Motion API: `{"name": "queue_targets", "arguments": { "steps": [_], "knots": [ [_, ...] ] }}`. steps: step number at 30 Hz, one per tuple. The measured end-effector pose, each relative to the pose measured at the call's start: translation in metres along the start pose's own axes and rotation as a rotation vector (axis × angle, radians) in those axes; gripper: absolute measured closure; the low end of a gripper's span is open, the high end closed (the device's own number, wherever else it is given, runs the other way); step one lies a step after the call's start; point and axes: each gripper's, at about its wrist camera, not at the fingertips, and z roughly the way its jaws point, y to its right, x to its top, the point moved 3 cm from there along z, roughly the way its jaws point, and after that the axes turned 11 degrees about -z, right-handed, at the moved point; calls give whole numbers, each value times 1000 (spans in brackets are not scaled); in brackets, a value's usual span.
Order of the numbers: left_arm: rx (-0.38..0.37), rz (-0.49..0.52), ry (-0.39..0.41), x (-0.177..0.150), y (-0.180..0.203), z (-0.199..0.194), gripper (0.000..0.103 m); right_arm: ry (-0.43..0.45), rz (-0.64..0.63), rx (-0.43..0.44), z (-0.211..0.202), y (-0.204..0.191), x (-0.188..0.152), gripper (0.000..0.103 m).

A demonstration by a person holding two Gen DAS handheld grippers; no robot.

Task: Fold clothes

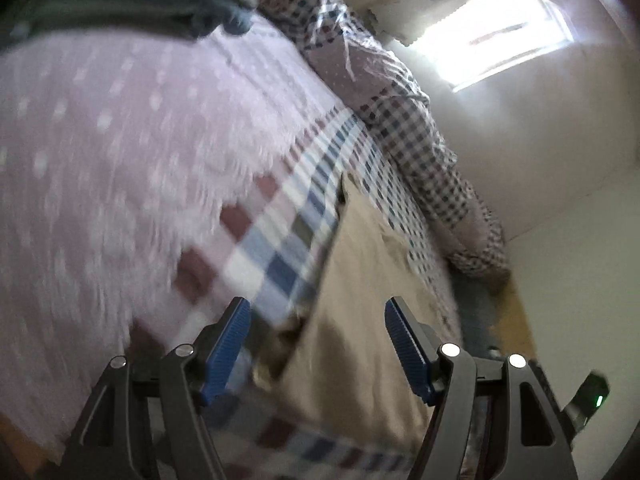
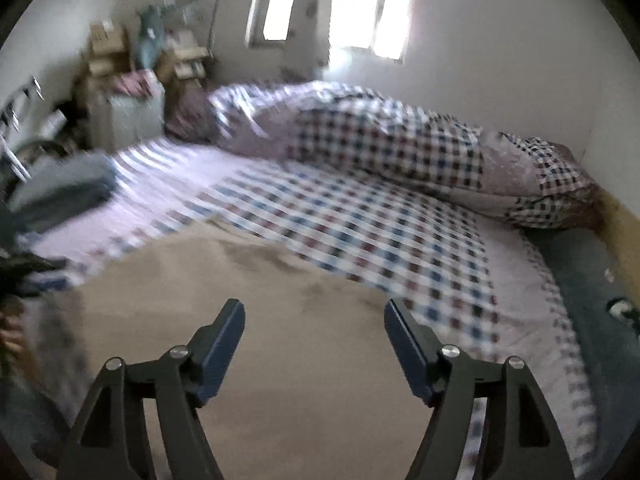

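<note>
A tan garment lies spread flat on the checked bed sheet. In the left wrist view the same tan garment runs up between the fingers, its left edge against the sheet. My left gripper is open above the garment's edge, holding nothing. My right gripper is open too, hovering over the middle of the garment with nothing between its blue pads. Both views are blurred by motion.
A rolled checked quilt lies along the far wall under the window. A folded dark grey pile sits at the bed's left edge. Boxes and clutter stand in the far left corner. A dark mattress edge shows at right.
</note>
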Motion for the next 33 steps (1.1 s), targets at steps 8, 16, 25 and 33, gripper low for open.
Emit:
{"name": "queue_targets", "arguments": {
  "steps": [8,16,25,33],
  "knots": [
    [-161,-202,-8,-19,-26,-2,29,128,-22,83,-35,-104,-23,24],
    [-135,-152,25,-26,-16,4,29,149,-163,152,-22,-186,-35,24],
    [-60,-152,-16,-19,-22,0,91,192,-501,183,3,-270,-36,24],
    [-149,-147,-59,-21,-13,-14,96,222,-772,109,42,-323,-52,26]
  ]
}}
